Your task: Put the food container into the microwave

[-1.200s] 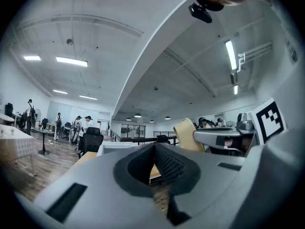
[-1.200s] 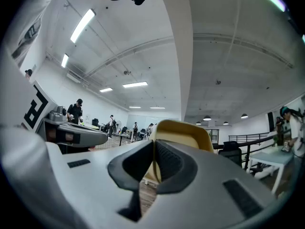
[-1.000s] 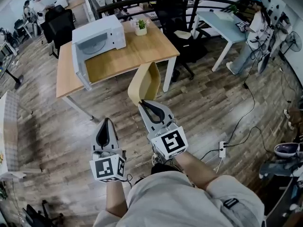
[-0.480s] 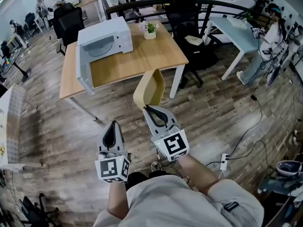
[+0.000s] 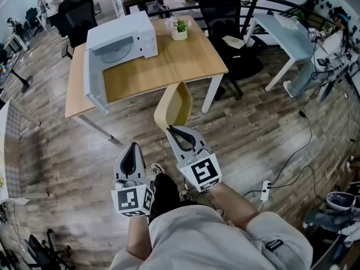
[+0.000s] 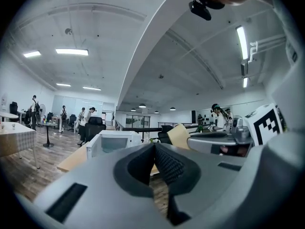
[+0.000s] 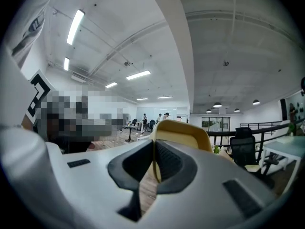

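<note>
Tan plastic, the food container (image 5: 173, 104) hung over the floor just short of the tabletop (image 5: 163, 66), its rim pinched between the closed jaws of the right claw (image 5: 170, 129). The left claw (image 5: 133, 145) was closed too, with nothing in it. Best to keep that grip level, walk on and aim for the microwave (image 5: 121, 38), whose door (image 5: 93, 89) stood wide. Against a second earlier, the tabletop looked nearer, the hold unchanged
</note>
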Demonstrator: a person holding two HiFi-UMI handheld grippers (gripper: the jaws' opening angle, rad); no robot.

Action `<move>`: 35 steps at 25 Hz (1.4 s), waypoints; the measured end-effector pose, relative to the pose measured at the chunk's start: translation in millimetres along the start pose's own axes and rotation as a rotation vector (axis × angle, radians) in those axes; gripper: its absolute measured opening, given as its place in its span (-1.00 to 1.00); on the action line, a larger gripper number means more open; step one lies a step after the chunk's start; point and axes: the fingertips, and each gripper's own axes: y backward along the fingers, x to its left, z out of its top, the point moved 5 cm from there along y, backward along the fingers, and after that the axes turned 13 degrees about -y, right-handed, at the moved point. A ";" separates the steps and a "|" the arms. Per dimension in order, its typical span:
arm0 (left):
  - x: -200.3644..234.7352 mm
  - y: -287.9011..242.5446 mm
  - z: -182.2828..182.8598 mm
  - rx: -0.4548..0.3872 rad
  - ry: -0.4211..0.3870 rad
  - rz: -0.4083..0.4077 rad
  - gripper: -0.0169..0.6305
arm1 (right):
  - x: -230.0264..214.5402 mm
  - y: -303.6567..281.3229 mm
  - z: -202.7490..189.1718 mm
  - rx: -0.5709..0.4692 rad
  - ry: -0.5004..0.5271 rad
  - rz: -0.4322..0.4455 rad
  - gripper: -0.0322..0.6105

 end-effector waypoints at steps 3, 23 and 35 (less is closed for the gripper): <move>16.3 -29.7 -6.6 -0.006 0.008 -0.009 -0.91 | -11.6 -27.1 -3.3 0.017 0.015 -0.006 -0.83; 146.7 -235.6 -11.8 -0.062 0.084 -0.214 -0.91 | -70.9 -216.8 16.2 0.088 0.040 -0.095 -0.83; 175.6 -291.1 -32.8 -0.030 0.113 -0.234 -0.91 | -94.7 -277.9 5.2 0.126 0.034 -0.072 -0.83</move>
